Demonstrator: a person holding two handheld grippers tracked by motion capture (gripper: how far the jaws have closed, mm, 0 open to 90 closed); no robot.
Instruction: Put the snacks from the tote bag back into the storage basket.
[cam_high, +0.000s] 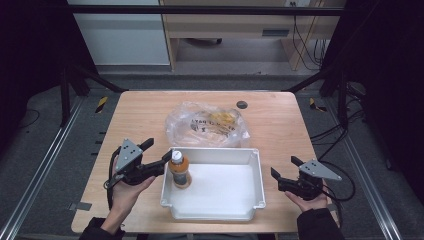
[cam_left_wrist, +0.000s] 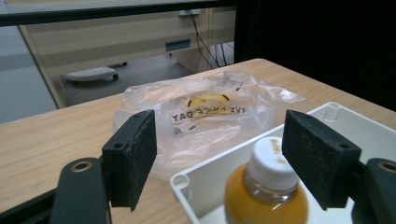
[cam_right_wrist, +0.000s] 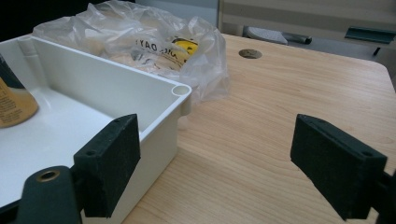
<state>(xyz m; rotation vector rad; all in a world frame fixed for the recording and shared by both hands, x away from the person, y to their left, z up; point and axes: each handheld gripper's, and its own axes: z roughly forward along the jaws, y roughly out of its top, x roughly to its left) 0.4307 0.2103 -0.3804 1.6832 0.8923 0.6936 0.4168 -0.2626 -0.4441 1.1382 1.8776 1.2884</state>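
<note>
In the high view, a bottle (cam_high: 179, 170) of orange liquid with a white cap stands upright in the left end of a white tray (cam_high: 252, 200) on the wooden surface (cam_high: 280, 120). The left hand-held gripper (cam_high: 159, 151) sits just at the tray's left rim with its jaws spread, one tip close to the bottle's neck, and the bottle lies at about 3 o'clock from it. The right hand-held gripper (cam_high: 283, 167) waits past the tray's right wall, also open, well apart from the bottle. A crumpled clear plastic bag (cam_high: 207, 125) lies at 12 o'clock from the tray, touching its far wall.

In the left gripper view, the left hand-held gripper (cam_left_wrist: 219, 158) holds nothing: both black pads are parted, and the bottle (cam_left_wrist: 267, 186) rises low between them, nearer the right pad. Its long axis is vertical, so the jaws would close across its neck from the sides. Whether a pad touches it I cannot tell.

In the right gripper view, the right hand-held gripper (cam_right_wrist: 215, 168) is wide open over bare wood beside the tray (cam_right_wrist: 154, 116) corner, with the bottle (cam_right_wrist: 14, 100) far off at 10 o'clock. The left one is clearly nearer.
</note>
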